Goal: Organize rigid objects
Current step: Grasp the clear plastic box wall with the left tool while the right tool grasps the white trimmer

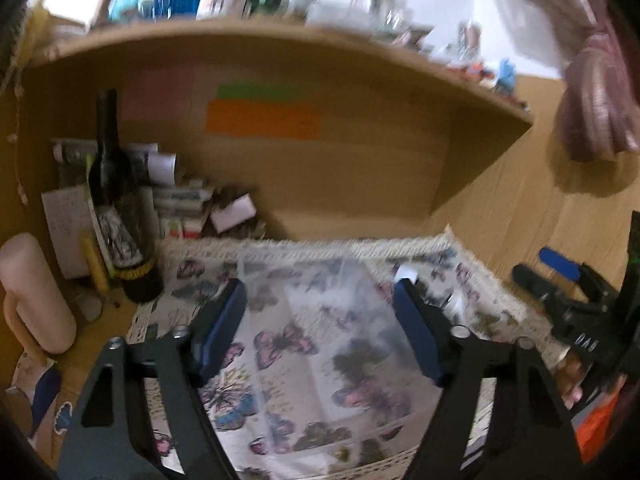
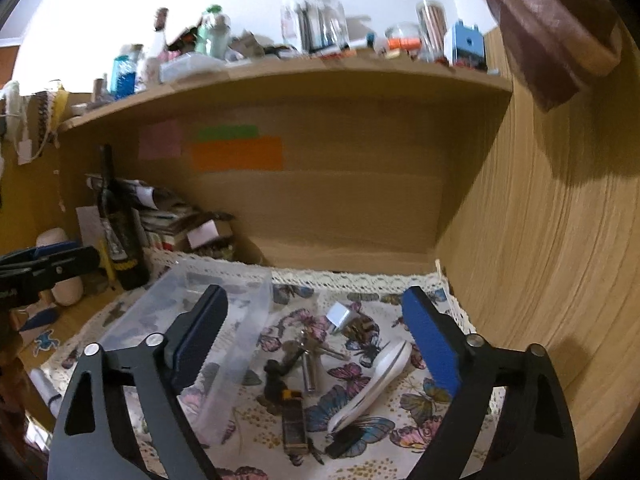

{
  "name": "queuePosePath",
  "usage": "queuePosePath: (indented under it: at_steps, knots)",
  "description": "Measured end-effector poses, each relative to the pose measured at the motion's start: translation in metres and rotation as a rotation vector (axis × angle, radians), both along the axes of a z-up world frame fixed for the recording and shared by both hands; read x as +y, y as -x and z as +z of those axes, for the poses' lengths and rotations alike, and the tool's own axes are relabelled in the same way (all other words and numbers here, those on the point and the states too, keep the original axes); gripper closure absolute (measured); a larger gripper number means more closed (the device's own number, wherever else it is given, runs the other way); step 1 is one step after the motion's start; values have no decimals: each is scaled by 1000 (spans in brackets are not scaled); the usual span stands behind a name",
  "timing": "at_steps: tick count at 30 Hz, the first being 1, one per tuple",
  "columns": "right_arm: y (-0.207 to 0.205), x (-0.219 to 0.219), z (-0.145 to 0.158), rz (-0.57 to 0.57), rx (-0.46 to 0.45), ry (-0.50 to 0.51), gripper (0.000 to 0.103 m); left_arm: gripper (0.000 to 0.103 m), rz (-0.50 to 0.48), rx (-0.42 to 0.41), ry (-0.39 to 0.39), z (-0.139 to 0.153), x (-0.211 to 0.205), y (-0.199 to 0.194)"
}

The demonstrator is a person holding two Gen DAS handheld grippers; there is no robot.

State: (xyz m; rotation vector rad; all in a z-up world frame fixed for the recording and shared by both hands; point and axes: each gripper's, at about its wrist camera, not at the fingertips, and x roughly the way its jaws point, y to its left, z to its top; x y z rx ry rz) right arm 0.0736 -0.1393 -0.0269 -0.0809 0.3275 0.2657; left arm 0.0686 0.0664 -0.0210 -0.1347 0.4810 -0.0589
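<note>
Wooden surface under a cluttered shelf carries a butterfly-print cloth [image 2: 420, 412]. On it a clear plastic storage box [image 2: 224, 320] sits empty to the left; just right of it lie the loose rigid pieces: a bunch of metal keys [image 2: 310, 354], a white oval gadget [image 2: 376, 384] and a silver cube-shaped plug [image 2: 342, 316]. The right gripper [image 2: 320, 344] hangs open above them, holding nothing; the left gripper [image 1: 320, 336] stands open over the box, also empty. Risk: the pieces lie close together, so closing on one may nudge its neighbours, and the light box could slide.
</note>
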Motion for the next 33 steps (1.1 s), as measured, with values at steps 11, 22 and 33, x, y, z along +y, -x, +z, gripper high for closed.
queuePosePath:
  at_steps: [11, 22, 33]
  knots:
    - [-45, -4, -18, -44, 137, 38, 38, 63, 28, 234, -66, -41, 38, -57]
    - [-86, -36, -59, -143, 365, 36, 50, 85, -21, 389, -20, -70, 49, -88]
    - [-103, -42, -102, -150, 559, 11, 50, 90, -60, 423, -19, -85, 43, -92]
